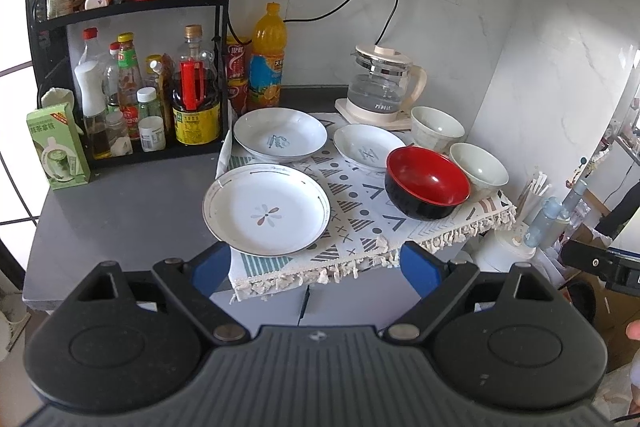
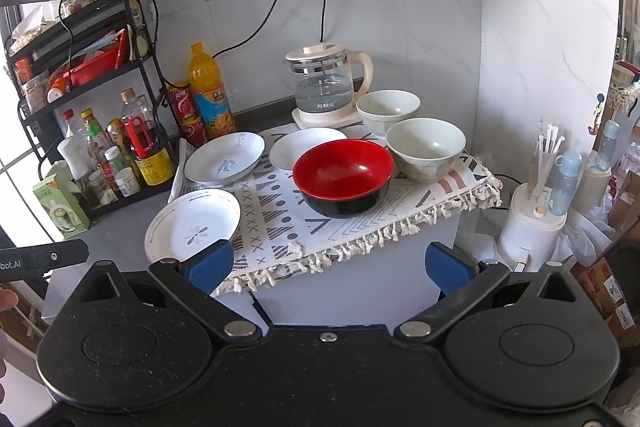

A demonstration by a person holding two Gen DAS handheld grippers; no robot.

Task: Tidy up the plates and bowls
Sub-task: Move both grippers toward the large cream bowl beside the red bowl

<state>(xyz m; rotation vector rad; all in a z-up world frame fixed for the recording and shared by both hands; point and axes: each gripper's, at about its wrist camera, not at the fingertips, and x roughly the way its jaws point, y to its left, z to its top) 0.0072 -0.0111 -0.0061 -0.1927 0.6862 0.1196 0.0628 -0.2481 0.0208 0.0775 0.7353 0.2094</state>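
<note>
Both the left gripper (image 1: 316, 265) and the right gripper (image 2: 328, 265) hang wide and empty before the patterned cloth (image 1: 360, 223), where three plates (image 1: 267, 207) and three bowls (image 1: 426, 183) lie unstacked, apparently waiting for sorting.

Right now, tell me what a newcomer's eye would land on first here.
The red-and-black bowl stands out, sitting mid-cloth on the patterned tablecloth with two pale bowls behind it to the right. Next comes the orange juice bottle against the back wall, beside the crowded condiment rack. Three white plates lie left of the red bowl.
</note>
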